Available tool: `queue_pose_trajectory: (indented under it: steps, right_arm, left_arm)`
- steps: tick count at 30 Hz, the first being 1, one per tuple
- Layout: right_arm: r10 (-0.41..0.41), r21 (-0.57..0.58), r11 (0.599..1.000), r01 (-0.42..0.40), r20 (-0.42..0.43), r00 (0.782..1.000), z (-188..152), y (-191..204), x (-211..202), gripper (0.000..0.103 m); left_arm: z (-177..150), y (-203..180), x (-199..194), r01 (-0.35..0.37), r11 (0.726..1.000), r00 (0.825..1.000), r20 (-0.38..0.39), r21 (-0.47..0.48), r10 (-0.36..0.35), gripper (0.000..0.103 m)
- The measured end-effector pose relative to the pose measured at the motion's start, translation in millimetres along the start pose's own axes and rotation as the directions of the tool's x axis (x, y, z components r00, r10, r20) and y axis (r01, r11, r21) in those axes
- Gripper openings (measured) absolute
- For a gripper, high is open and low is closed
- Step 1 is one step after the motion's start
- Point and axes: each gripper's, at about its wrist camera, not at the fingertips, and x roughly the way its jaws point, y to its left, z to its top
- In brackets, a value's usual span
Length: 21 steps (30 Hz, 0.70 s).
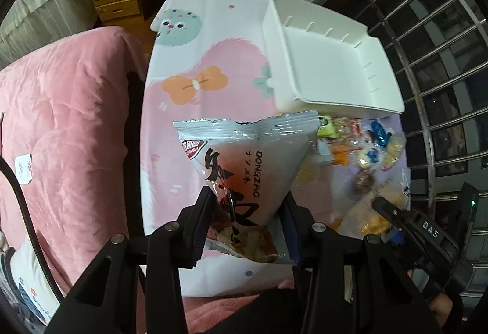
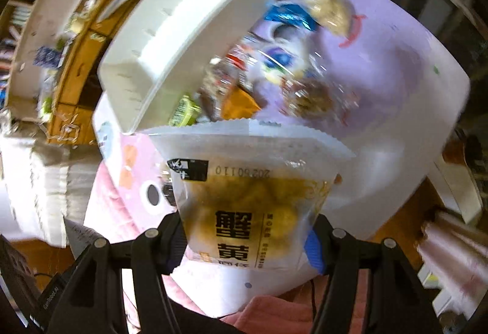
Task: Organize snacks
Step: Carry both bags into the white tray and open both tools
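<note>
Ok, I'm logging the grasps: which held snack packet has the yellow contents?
The clear packet in the right gripper; the left gripper holds a silver-white DONGZAO packet instead.

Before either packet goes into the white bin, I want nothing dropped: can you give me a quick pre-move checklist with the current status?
1. Left gripper shut on DONGZAO packet: ok.
2. Right gripper shut on yellow snack packet: ok.
3. White bin interior free of items: ok.
4. Bin sitting flat on the table: cannot tell; it looks tilted.
5. Loose snacks lie beside the bin, not in its opening: ok.
6. Right view sharp enough to aim: not ok, blurred.
</note>
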Motion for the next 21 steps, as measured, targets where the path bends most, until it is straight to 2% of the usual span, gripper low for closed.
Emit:
queue_pose_trajectory:
  steps: [8,14,21]
  right_arm:
    - [0.061,-0.208,0.976,-0.06,0.001,0.998,46,20,-24,0.064]
    - [0.091,-0.386,0.92,-0.07,0.037,0.995,90,31,-49,0.064]
    - [0.119,-0.548,0.835,-0.057,0.08,0.99,143,44,-60,0.064]
  left_arm:
    - [19,-61,-13,-0.01,1.0,0.999,0.047,-0.012,0.011,0.041]
    - [43,-112,-10,-0.019,1.0,0.995,0.094,-0.013,0.02,0.041]
    - [69,-156,0,-0.034,0.999,0.989,0.146,-0.042,0.039,0.042]
